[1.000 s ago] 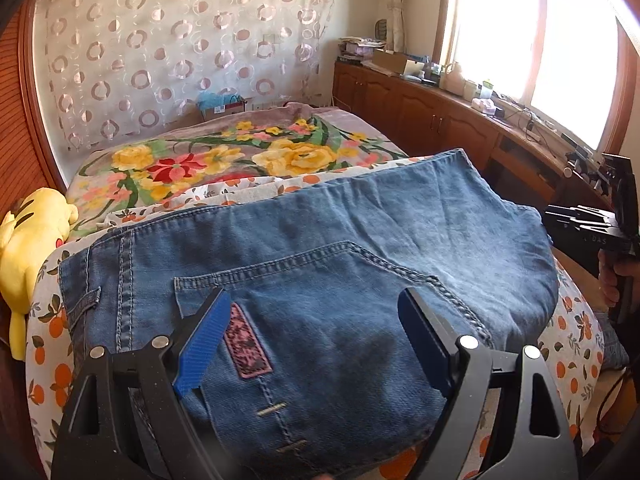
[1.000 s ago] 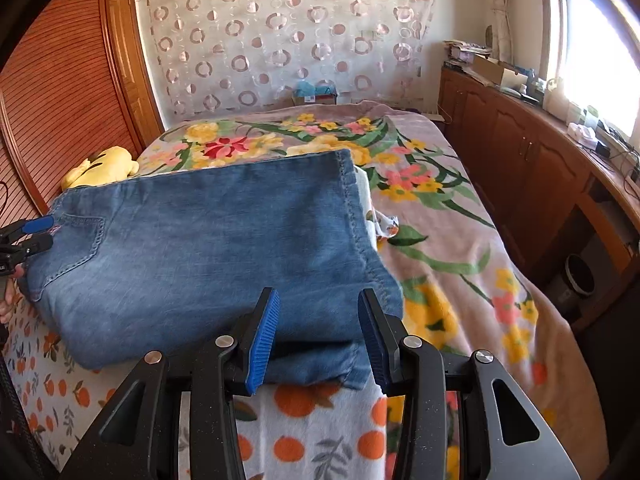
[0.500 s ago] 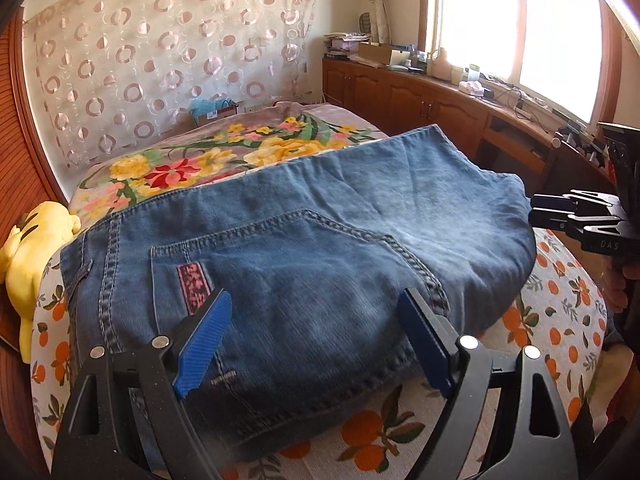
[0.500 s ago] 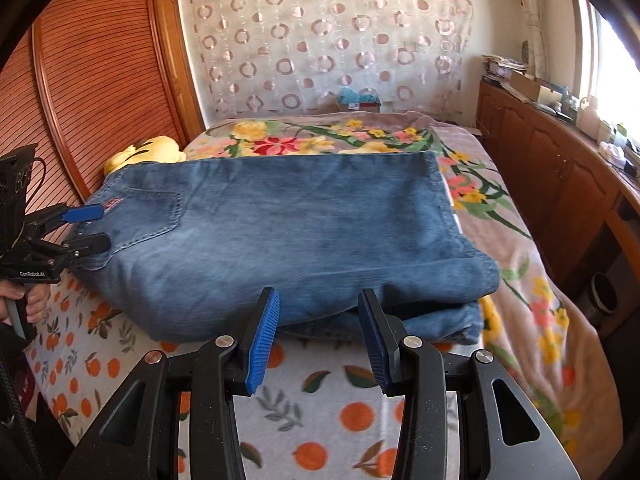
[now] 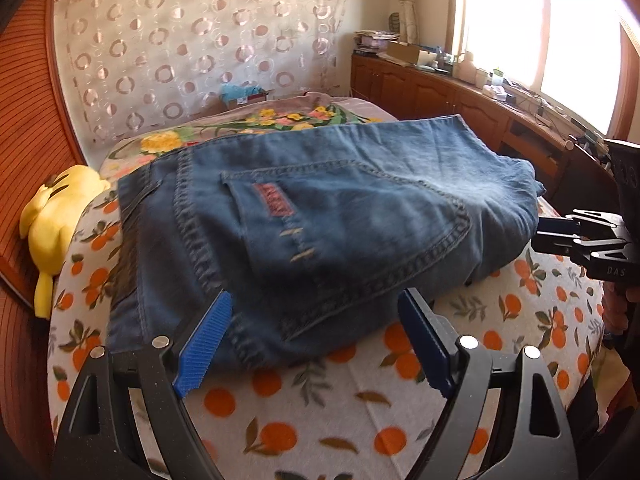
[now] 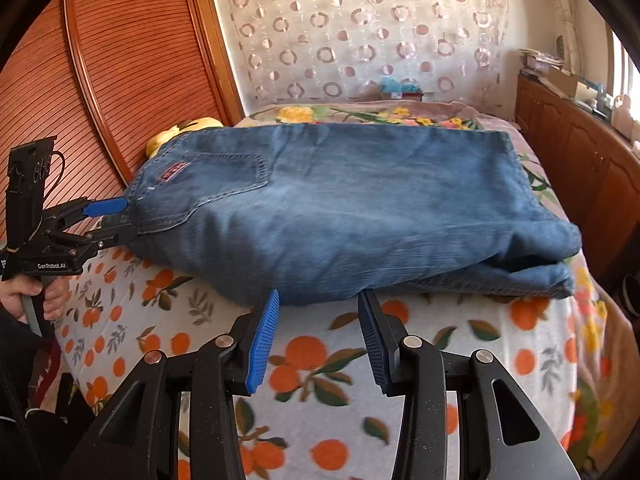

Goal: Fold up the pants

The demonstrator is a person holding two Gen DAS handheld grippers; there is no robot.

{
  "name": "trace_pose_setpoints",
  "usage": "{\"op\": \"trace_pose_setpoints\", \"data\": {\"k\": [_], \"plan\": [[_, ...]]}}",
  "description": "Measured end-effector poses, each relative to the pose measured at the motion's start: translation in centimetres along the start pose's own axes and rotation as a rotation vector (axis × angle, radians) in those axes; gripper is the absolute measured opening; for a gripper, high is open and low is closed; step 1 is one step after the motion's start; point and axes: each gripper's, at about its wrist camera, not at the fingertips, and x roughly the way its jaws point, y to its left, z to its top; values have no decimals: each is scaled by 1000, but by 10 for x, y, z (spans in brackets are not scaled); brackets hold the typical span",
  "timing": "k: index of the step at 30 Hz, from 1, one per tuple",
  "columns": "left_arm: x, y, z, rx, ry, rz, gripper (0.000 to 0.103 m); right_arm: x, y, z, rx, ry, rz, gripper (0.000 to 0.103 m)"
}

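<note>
Blue denim pants (image 5: 320,216) on an orange-fruit-print white blanket (image 5: 320,412)

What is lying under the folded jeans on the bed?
The jeans rest on an orange-print blanket; a floral bedspread shows behind them. Whatever lies directly beneath the denim is covered.

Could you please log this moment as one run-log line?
stage: fold laid | jeans: folded on orange-print blanket | left gripper: jaws open, empty | right gripper: jaws open, empty
</note>
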Motion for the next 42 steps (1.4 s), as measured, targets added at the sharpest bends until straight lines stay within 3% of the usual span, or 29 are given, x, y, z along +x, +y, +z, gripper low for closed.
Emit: {"op": "trace_pose_setpoints", "data": {"k": [5,11,12,13,14,21,25,31,34,38,42], "plan": [[-13,15,-16,-31,-6,19,86,15,10,-1,6,33,59,43],[-18,29,-26,-68,-15,38,86,36,35,25,-32,16,87,42],[-19,30,-27,-71,-17,41,86,36,38,30,-48,4,80,22],[-21,33,-29,-74,-17,46,86,37,41,33,-70,-6,73,10],[-21,34,-31,-77,-16,51,86,34,43,40,-96,-20,78,4],[-22,45,-37,-87,-1,81,86,10,18,88,-39,-122,113,2],[-21,50,-36,-108,2,86,86,30,11,95,-19,-97,83,2],[-18,55,-39,-111,17,101,86,55,37,82,-50,-26,87,5],[-16,59,-40,-118,24,106,86,59,43,75,-92,-4,86,15],[-15,61,-41,-119,24,106,86,56,52,61,-168,14,67,36],[-14,65,-40,-115,26,114,86,66,58,55,-219,38,40,39]]}}
